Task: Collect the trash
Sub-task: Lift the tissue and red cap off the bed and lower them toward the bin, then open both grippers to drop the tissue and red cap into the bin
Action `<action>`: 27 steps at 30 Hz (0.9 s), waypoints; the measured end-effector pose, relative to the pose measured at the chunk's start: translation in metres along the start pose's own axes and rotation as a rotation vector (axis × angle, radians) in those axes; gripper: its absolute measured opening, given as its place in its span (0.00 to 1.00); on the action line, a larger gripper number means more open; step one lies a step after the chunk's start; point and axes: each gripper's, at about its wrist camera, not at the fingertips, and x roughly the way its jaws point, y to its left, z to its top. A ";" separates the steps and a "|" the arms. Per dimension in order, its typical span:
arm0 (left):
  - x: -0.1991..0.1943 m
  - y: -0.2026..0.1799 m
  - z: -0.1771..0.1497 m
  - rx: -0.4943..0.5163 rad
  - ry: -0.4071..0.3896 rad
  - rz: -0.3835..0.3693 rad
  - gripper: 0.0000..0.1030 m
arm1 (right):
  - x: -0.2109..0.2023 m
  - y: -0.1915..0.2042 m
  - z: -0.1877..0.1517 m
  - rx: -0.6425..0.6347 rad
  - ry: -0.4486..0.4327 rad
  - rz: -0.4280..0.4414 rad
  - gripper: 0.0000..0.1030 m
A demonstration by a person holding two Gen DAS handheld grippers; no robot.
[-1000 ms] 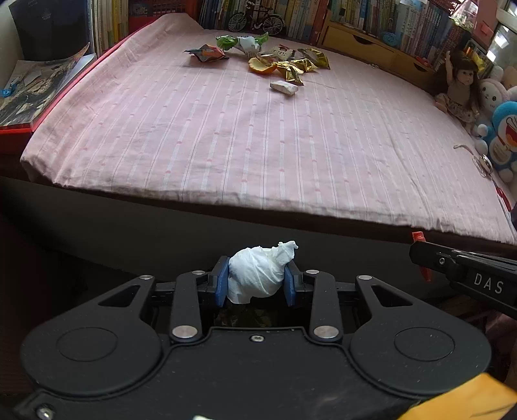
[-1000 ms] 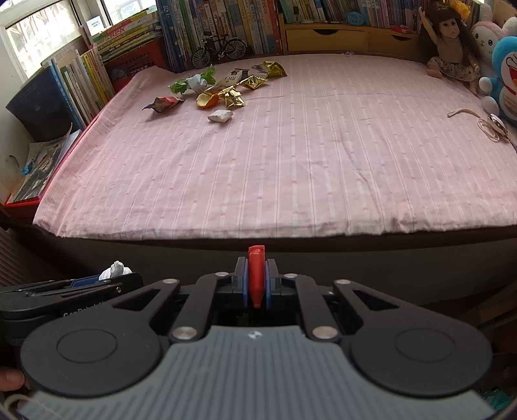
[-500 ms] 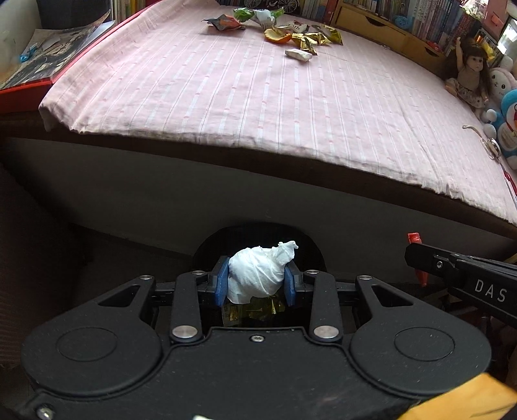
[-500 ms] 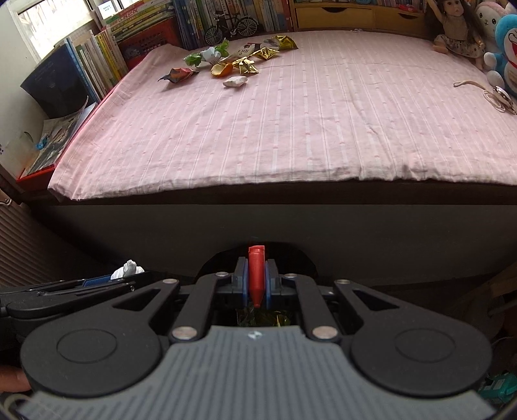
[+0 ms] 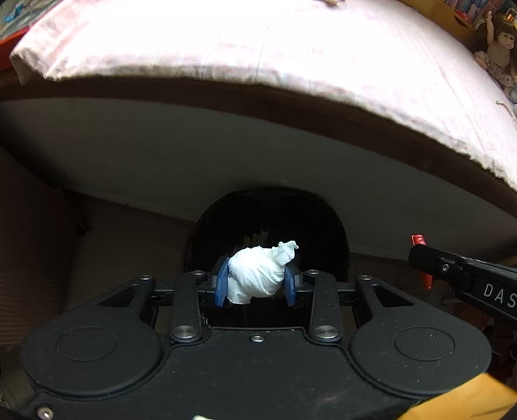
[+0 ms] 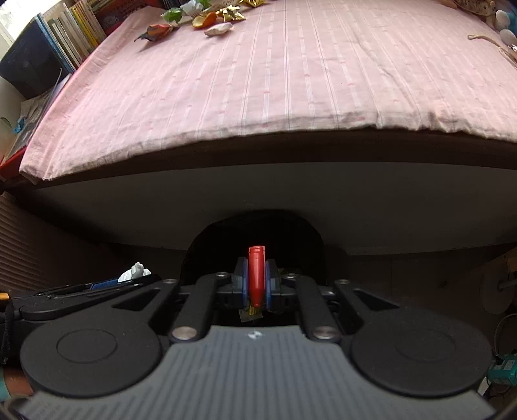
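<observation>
Jaws pinch crumpled white tissue (image 5: pixel 255 274).

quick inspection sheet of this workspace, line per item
surface: pink striped bedsheet, mostly bare
job's things: white tissue wad; red piece; dark bin below both, by the bed
clutter: wrappers at the far side of the bed
grippers: left tongs shut on the tissue wad; right tongs shut on the red piece
cables: cord at the right edge
surroundings: books, doll
</observation>
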 end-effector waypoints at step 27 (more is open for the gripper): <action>0.115 0.024 0.013 -0.057 0.163 0.031 0.48 | 0.111 -0.007 -0.001 0.076 0.179 -0.026 0.19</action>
